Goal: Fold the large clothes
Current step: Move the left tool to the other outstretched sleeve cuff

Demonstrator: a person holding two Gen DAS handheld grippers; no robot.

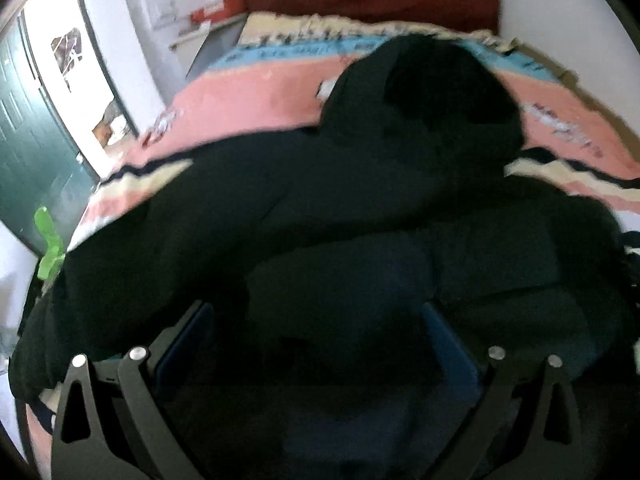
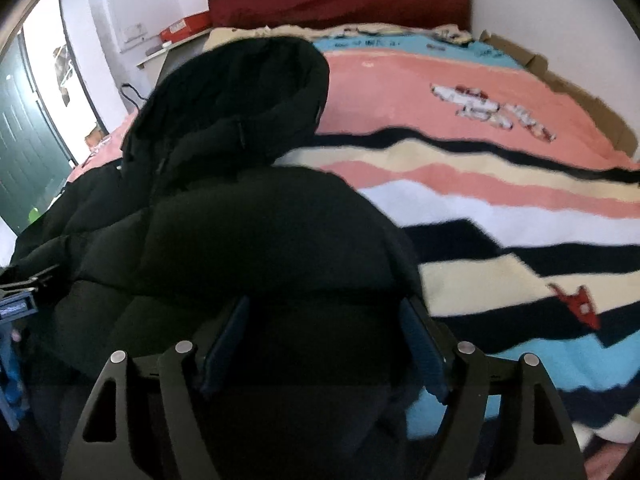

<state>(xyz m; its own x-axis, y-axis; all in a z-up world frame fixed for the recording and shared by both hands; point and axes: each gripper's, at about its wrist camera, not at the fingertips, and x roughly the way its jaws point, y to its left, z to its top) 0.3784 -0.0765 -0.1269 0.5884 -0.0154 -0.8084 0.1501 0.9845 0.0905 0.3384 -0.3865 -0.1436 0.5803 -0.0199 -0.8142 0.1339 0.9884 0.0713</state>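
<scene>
Jacket [image 2: 248, 216], black and puffy, lies on the striped blanket [image 2: 500, 200] of the bed; our left gripper [image 1: 316, 320] and right gripper [image 2: 324, 320] each stand spread around its padding, which looks slippery enough that a shallow pinch could slide off and undo the fold.

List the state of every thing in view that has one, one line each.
black hooded jacket: spread on the bed, hood toward the headboard, not yet folded into a neat stack.
left tool: jaws wide, dark fabric between them; grip unclear.
right tool: jaws wide, jacket fabric between them; grip unclear.
striped blanket: laid flat over the bed.
green door: stands open.
</scene>
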